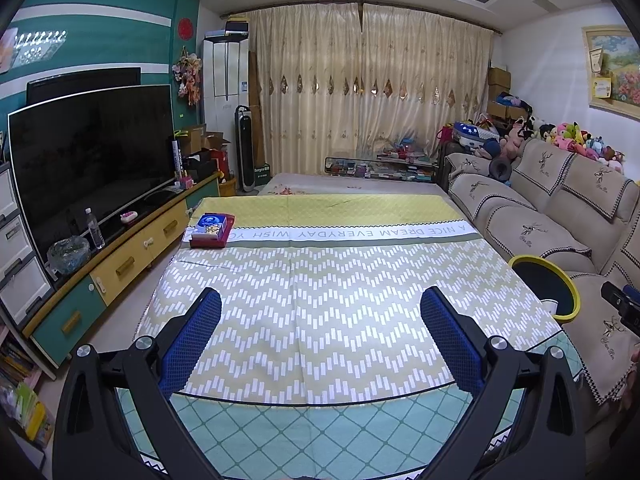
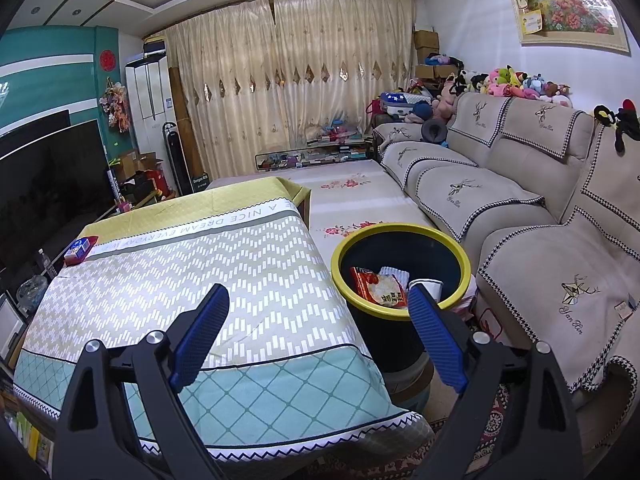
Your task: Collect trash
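Above chevron-patterned tablecloth, both ribbed blue grippers spread, empty, round yellow-rimmed bin holding wrappers

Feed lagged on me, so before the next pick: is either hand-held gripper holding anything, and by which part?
Nothing is held. The left hand-held gripper and the right hand-held gripper both stand open with empty jaws.

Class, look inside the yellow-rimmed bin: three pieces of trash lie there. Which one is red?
The snack wrapper, lying at the left of the bin. It is red with printed lettering; the paper cup and the crumpled paper beside it are white.
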`<state>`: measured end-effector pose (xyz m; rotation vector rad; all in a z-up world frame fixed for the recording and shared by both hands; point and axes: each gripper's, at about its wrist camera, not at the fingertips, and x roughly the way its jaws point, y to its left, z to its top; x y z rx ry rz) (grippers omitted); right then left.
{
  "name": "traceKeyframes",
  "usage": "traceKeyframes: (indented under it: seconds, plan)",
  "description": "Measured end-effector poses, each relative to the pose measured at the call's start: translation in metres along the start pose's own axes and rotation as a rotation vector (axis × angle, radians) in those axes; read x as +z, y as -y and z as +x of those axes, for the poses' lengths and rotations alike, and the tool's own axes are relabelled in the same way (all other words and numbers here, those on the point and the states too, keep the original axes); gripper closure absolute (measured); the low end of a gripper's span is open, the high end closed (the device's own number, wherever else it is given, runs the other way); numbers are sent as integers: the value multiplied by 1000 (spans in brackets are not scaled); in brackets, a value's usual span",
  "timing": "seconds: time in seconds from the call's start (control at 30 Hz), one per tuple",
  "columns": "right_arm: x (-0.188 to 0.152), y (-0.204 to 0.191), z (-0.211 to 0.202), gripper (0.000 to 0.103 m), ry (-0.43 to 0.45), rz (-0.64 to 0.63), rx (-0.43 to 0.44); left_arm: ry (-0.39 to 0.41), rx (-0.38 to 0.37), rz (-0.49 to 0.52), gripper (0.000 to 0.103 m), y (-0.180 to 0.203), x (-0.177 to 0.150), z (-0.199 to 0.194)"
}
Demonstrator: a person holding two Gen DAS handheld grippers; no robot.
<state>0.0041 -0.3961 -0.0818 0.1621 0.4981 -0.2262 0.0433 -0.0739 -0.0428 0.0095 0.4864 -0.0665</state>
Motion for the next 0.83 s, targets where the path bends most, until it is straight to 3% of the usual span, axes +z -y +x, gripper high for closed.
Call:
traceKeyframes:
  seconds: [0.47,0.6,0.7,0.83]
  plan:
    - [-1,-1,4,17,-10,-3,6,-21,2,11,5,1,-1,13]
    - [6,-8,12,16,-13,-31,22,-63,-19,-4,5,-2,4,26]
    - [22,-21,36,12,-45,-59,76,-105,-39,-33,5,-12,15,50]
    - [41,-54,85,8,-106,-119,126,-174,-1,-49,5,-29,23,107]
